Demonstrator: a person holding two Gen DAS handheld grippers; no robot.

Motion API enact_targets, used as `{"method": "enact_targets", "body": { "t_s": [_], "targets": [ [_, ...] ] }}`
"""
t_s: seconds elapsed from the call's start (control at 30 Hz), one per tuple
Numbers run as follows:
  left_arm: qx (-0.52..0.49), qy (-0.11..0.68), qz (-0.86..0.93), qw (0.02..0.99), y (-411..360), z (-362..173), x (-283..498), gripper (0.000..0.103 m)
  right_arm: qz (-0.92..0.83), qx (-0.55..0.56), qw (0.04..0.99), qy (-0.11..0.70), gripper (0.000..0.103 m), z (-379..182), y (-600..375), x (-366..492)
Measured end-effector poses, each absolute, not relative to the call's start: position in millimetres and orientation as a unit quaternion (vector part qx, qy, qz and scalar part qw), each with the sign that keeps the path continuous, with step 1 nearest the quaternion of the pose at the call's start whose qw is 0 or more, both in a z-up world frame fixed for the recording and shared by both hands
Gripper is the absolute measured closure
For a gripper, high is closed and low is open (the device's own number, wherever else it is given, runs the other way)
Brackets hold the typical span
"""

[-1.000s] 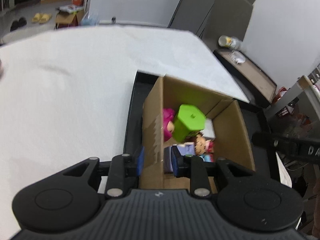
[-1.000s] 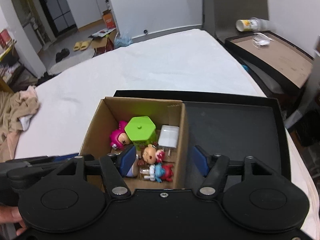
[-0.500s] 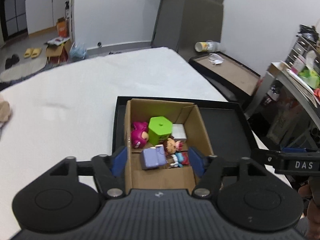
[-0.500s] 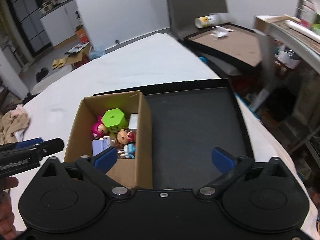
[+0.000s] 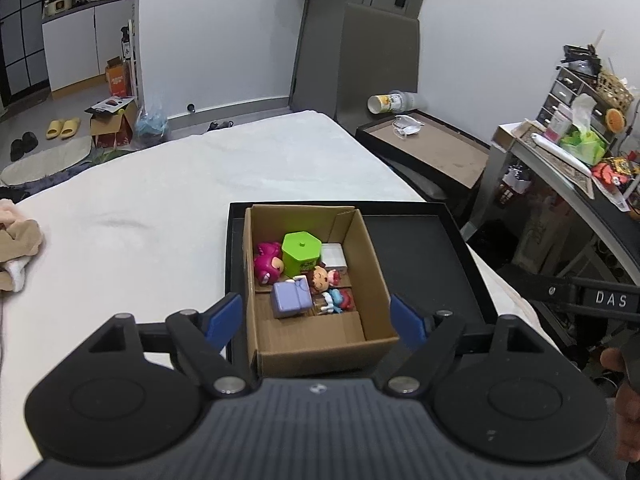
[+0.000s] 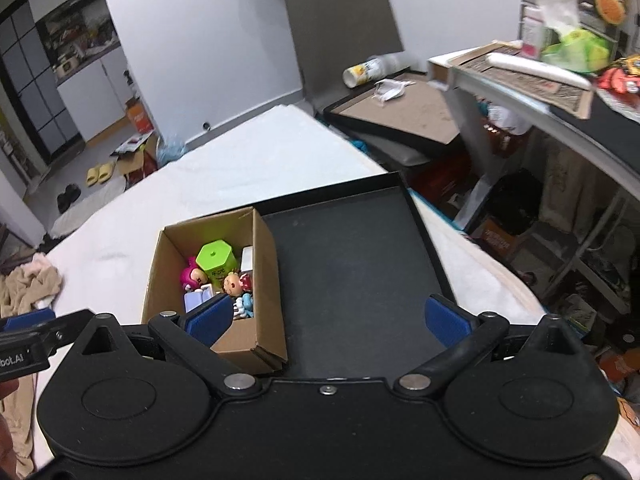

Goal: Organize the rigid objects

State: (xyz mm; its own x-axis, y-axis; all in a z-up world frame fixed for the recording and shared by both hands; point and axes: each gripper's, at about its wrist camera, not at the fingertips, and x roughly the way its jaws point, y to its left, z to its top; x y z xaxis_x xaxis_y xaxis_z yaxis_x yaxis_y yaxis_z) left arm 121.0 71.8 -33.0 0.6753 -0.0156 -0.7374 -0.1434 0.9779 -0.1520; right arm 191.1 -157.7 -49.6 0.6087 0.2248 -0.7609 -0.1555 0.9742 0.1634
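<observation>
A cardboard box (image 5: 372, 256) stands in the left part of a black tray (image 5: 416, 248) on a white bed. It holds a green hexagonal container (image 5: 301, 250), a pink figure (image 5: 267, 268), a white block (image 5: 334, 256), a lilac block (image 5: 291, 300) and small dolls (image 5: 326, 280). My left gripper (image 5: 318, 320) is open and empty, held above the box's near end. My right gripper (image 6: 328, 318) is open and empty above the tray (image 6: 352, 264), right of the box (image 6: 268, 280).
Beige cloth (image 5: 16, 248) lies at the bed's left edge. A second tray (image 5: 432, 148) with a cup (image 5: 390, 102) stands beyond the bed's right side. A cluttered shelf (image 6: 560, 64) is on the right. Shoes and boxes lie on the floor far left.
Both grippers have pulled back and up from the box and opened wide. The lilac block that the left gripper held now lies in the box.
</observation>
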Motion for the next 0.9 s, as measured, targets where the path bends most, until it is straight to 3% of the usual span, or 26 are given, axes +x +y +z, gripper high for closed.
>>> {"method": "enact_targets", "body": {
  "t_s": [0.53, 0.9],
  "targets": [
    [-0.094, 0.379, 0.047, 0.920, 44, 11, 52, 0.021, 0.099, 0.054, 0.910, 0.399, 0.000, -13, -183, 128],
    [-0.098, 0.360, 0.059, 0.926, 34, 25, 10, 0.011, 0.100, 0.056, 0.919, 0.376, 0.000, 3, -200, 88]
  ]
}}
